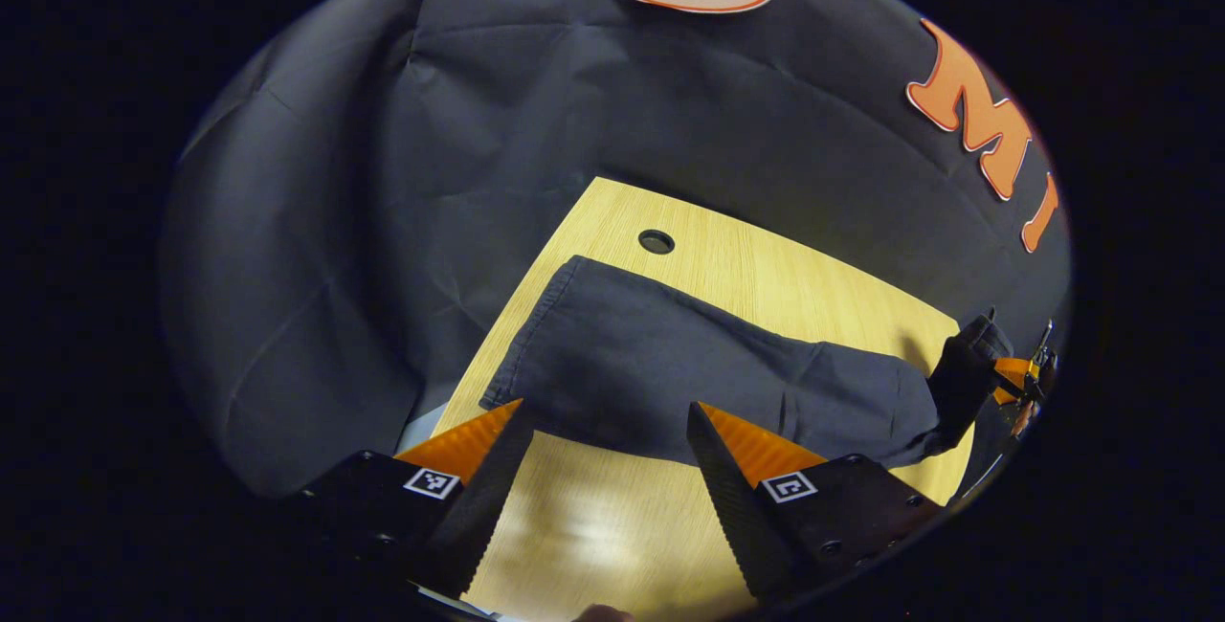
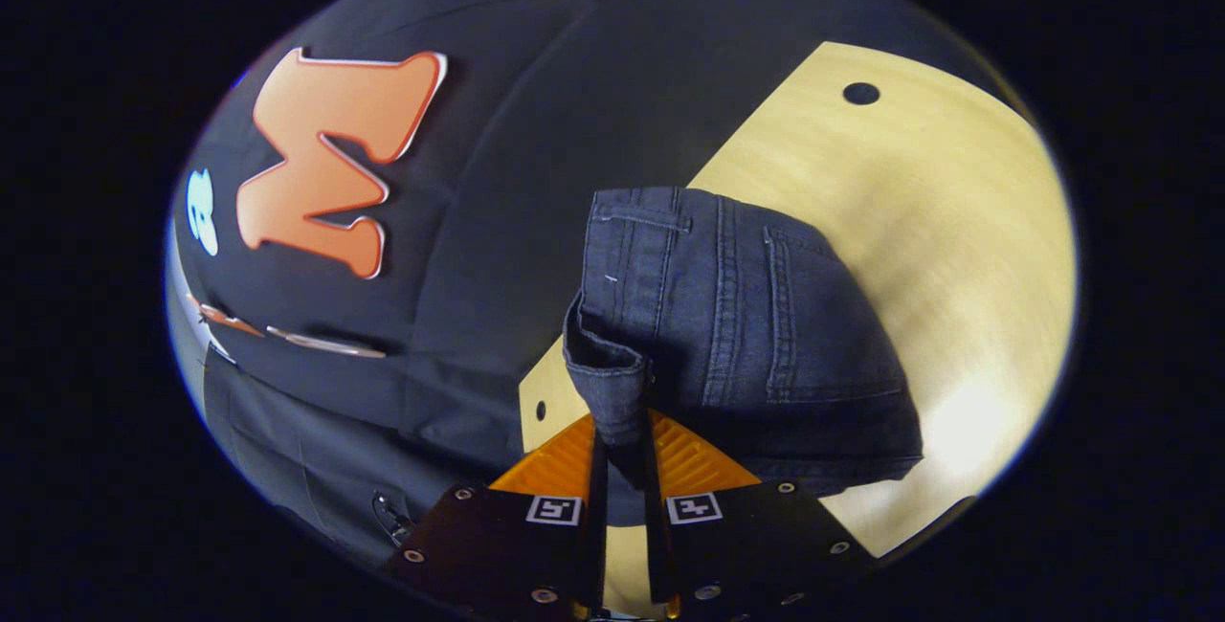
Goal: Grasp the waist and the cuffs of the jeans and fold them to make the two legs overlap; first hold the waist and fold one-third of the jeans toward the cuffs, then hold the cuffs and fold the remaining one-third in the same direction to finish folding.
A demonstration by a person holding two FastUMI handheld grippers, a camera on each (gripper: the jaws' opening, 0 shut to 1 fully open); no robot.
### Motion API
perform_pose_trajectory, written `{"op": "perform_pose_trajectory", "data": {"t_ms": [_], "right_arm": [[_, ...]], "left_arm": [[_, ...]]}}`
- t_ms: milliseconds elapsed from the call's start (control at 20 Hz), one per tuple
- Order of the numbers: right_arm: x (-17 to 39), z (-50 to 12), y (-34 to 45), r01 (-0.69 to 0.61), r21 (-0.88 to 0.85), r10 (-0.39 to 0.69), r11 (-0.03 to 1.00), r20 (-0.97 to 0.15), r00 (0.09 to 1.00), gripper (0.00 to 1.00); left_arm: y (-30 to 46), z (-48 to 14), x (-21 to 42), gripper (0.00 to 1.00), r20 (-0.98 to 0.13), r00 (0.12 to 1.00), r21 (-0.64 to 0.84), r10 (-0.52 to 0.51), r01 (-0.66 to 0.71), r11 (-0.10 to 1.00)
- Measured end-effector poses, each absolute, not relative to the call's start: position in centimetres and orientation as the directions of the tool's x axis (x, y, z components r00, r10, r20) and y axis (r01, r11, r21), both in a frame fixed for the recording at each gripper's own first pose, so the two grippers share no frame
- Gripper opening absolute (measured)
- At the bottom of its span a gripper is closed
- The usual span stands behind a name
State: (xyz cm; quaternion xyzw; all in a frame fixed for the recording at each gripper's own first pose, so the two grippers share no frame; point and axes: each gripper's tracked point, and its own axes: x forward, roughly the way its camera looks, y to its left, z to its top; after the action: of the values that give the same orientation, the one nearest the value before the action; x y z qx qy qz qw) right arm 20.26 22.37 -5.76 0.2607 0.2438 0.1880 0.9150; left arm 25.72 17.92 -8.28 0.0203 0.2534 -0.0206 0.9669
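The jeans (image 1: 670, 373) lie along the wooden worktop (image 1: 766, 268), their waist (image 2: 622, 392) lifted and pinched between the right gripper's (image 2: 624, 455) jaws. The left gripper (image 1: 608, 445) hovers near the cuffs (image 1: 536, 344), its jaws spread. That small pinch may slip during folding.

The scene is lit dimly overall from above. Bright glare is reflected off the desk (image 1: 593, 526) in the left gripper view and off its right part in the right gripper view. Strong fisheye curvature is seen toward the edges. Focus is kept reasonably sharp.
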Motion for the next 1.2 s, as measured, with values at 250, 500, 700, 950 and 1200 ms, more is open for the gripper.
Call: {"op": "perform_pose_trajectory", "data": {"t_ms": [250, 500, 700, 950, 1200], "right_arm": [[19.8, -8.8, 27.5, -0.250, 0.522, 0.501, 0.816, -0.420, 0.757, 0.18], [19.4, -12.5, 30.8, -0.266, 0.442, 0.481, 0.857, -0.500, 0.720, 0.18], [19.5, -14.8, 31.5, -0.178, 0.410, 0.403, 0.895, -0.567, 0.718, 0.18], [19.7, -16.5, 30.1, -0.053, 0.424, 0.325, 0.904, -0.602, 0.729, 0.19], [21.2, -16.0, 30.1, -0.063, 0.334, 0.248, 0.940, -0.546, 0.800, 0.19]], "left_arm": [[18.0, -8.4, 25.8, 0.99, -0.504, 0.863, 0.026, -0.029, 0.049, 0.998], [17.8, -8.5, 25.7, 0.99, -0.518, 0.855, -0.007, -0.041, 0.043, 0.999], [17.7, -8.7, 25.5, 0.99, -0.548, 0.835, -0.048, -0.055, 0.034, 0.998], [17.5, -8.7, 25.1, 0.99, -0.583, 0.810, -0.096, -0.071, 0.018, 0.995], [17.3, -8.6, 25.0, 0.99, -0.596, 0.798, -0.120, -0.089, 0.022, 0.993]]}}
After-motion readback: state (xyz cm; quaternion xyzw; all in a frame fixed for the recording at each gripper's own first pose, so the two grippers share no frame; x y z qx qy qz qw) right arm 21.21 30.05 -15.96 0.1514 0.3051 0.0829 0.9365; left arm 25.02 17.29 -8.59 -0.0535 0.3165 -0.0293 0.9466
